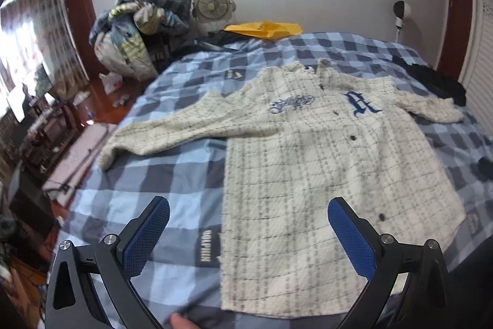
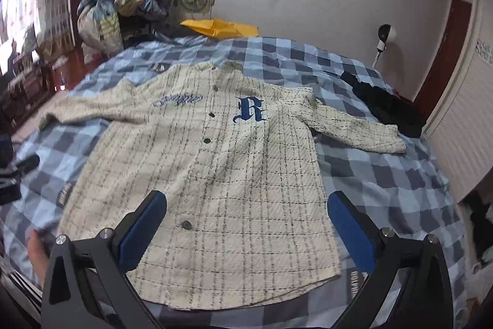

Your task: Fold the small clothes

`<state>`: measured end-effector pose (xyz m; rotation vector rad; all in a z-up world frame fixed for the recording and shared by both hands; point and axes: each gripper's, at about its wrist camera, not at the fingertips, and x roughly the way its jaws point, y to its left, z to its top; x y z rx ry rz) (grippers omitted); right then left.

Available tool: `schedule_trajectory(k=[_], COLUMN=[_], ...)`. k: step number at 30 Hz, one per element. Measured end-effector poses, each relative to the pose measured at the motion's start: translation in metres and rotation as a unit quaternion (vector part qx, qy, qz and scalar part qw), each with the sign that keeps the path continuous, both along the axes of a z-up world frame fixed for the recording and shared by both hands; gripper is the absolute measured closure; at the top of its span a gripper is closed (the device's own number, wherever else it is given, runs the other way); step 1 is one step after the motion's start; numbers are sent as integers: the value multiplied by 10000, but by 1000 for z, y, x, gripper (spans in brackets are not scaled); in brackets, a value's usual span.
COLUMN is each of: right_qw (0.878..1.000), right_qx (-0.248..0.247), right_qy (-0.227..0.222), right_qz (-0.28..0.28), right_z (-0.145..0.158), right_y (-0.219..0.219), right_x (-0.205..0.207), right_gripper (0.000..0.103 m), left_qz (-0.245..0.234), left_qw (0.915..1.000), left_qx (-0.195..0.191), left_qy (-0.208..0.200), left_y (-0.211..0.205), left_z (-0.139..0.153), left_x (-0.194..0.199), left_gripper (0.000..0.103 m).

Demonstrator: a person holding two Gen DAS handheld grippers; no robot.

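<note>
Nubby woven shirt (image 2: pixel 215 174), seemingly cotton bedsheet (image 2: pixel 385 181)

checked bedspread (image 1: pixel 172 174), box fan (image 1: pixel 212 3), yellow envelope (image 1: pixel 265 29), bedding pile (image 1: pixel 138 30)

The shirt (image 1: pixel 308 174) hem blurs; a hand (image 2: pixel 37 252) is cut off at the edge.

Both wrist views low over bed's (image 1: pixel 172 174) foot, sharing shirt (image 2: pixel 215 168).
</note>
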<state>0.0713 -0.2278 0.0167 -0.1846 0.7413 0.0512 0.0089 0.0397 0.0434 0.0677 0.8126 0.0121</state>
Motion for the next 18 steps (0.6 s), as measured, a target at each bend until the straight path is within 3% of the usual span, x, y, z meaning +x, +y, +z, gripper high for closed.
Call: schedule_trajectory(k=[11, 18], right_qw=[9979, 9979], right_qx=[-374, -177], right_qy=[91, 159], right_qz=[528, 599], right_z=[-2, -10], right_y=[42, 40], right_x=[45, 58], right_gripper=[1, 1], left_qz=[-46, -342], left_qw=[9997, 9993], left_qx=[-206, -73], left_qy=[105, 125], left_y=[7, -8], left_z=[2, -7], left_x=[38, 51], left_gripper=[0, 0])
